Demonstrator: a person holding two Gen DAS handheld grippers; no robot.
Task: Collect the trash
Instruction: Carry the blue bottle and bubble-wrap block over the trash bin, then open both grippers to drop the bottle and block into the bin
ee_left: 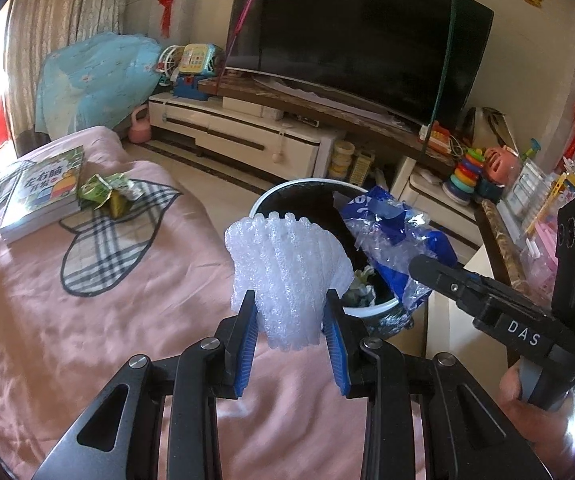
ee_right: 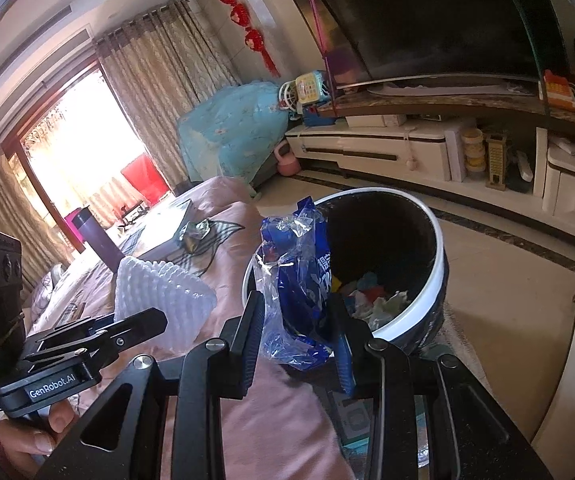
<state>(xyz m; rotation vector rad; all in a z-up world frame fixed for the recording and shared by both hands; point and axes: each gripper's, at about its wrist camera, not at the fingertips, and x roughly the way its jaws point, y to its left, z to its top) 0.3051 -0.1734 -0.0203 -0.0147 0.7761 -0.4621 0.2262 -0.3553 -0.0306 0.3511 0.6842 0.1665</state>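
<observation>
Foam net (ee_left: 287,276) clenched in left gripper (ee_left: 292,330) jaws; blue wrapper (ee_right: 303,292) clamped by right gripper (ee_right: 298,338), both held at bin (ee_right: 441,264) rim for dropping.

White foam net (ee_left: 287,276) and blue wrapper (ee_right: 303,280) held beside bin (ee_right: 439,276).

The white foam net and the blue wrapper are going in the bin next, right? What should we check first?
1. Left gripper pinches the white foam fruit net: ok.
2. Right gripper pinches the crinkly blue plastic wrapper: ok.
3. Round white-rimmed trash bin open, with room: ok.
4. Wrapper over the bin mouth: ok.
5. Net fully over the bin: cannot tell.
6. Green crumpled wrapper on the pink cover collected: not ok.
</observation>
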